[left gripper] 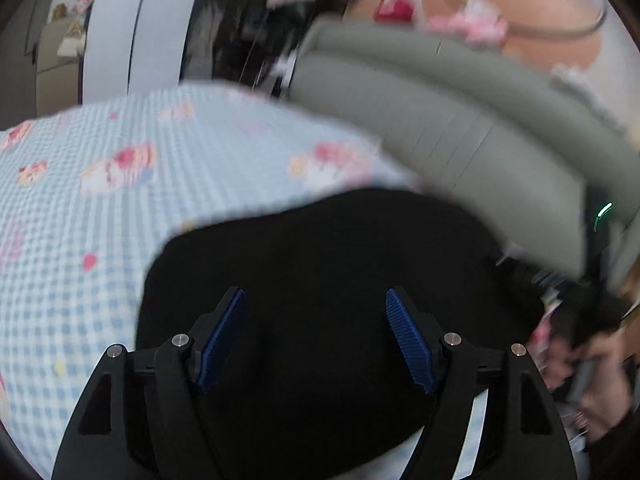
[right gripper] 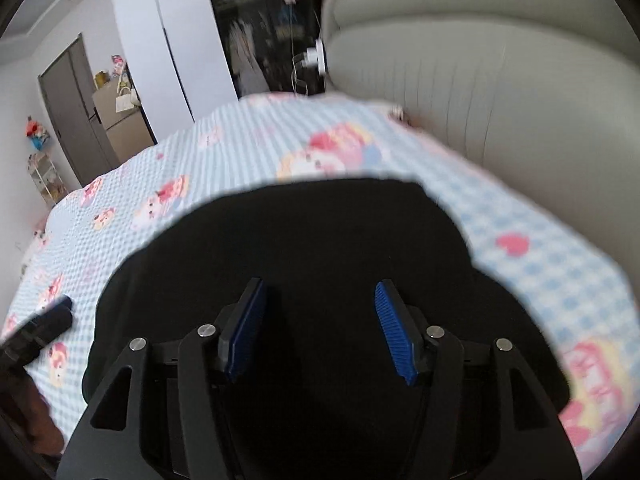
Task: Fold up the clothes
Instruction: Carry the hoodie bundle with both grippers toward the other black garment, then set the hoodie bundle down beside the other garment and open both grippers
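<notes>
Jaws of the left gripper [left gripper: 316, 300] stood wide apart, gripping nothing, the blue pads [left gripper: 222, 340] angled outward over a black garment [left gripper: 340, 248] that filled the space between and beneath them. Whether the fingertips touched the cloth could not be told. The right gripper [right gripper: 318, 294] was likewise spread and empty, its ribbed blue pads flanking the same dark fabric, which lay as a rounded heap below both cameras.

The garment rested on a bedspread [left gripper: 80, 208] of pale blue check printed with pink cartoon figures, spreading out from nine to twelve o'clock in the left wrist view and from nine round to four o'clock in the right. A grey padded headboard [right gripper: 480, 80] rose at one to two o'clock. At eight o'clock in the right wrist view the other tool's dark body [right gripper: 44, 324] lay over the bedspread. White wardrobe doors [right gripper: 160, 60] stood at eleven o'clock, motion-blurred.
</notes>
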Available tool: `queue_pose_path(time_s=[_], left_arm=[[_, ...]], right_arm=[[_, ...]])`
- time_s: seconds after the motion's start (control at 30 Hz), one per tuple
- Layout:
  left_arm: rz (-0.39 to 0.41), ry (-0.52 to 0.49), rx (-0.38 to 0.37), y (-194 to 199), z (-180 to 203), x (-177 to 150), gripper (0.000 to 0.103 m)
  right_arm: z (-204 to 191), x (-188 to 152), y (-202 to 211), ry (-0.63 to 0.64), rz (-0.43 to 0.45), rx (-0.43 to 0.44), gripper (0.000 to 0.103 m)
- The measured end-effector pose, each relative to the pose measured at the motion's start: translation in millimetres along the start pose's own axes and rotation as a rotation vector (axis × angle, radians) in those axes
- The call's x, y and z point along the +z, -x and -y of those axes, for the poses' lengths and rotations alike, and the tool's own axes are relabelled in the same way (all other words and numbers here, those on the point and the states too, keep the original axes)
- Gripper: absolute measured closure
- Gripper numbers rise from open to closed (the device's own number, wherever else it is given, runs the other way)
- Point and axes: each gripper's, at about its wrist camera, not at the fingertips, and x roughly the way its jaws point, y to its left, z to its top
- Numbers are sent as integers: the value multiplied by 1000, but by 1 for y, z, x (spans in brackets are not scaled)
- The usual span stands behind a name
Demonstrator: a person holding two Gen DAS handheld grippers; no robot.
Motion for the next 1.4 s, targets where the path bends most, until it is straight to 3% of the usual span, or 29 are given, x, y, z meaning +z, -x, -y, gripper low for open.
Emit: queue_pose_path(time_s=[0.13, 0.17, 0.4, 0.7, 0.8, 0.93, 1.2, 1.27, 1.4], left_arm=[[-157, 110, -2, -45, -29, -22, 20], [-163, 113, 0, -48, -30, -25, 19], [-154, 51, 33, -37, -21, -30, 16], [-9, -2, 15, 46, -18, -25, 22], [20, 9, 29, 77, -29, -15, 21], [70, 5, 101, 106, -62, 14, 21], [125, 61, 319, 170, -141, 27, 21], [138, 69, 367, 169, -172, 39, 21], [170, 72, 470, 224, -217, 34, 21]], right_arm=[[19, -16, -16, -63, -26, 49, 33], [24, -20, -20, -79, -32, 61, 32], [39, -33, -32, -130, -41, 84, 30], [38, -31, -13, -134, -41, 98, 27], [-3, -30, -2, -72, -32, 84, 25], [-58, -29, 13, 10, -20, 65, 0], [-168, -28, 40, 171, 2, 32, 1], [-207, -37, 38, 185, 3, 48, 1], [-272, -57, 34, 208, 3, 69, 1]])
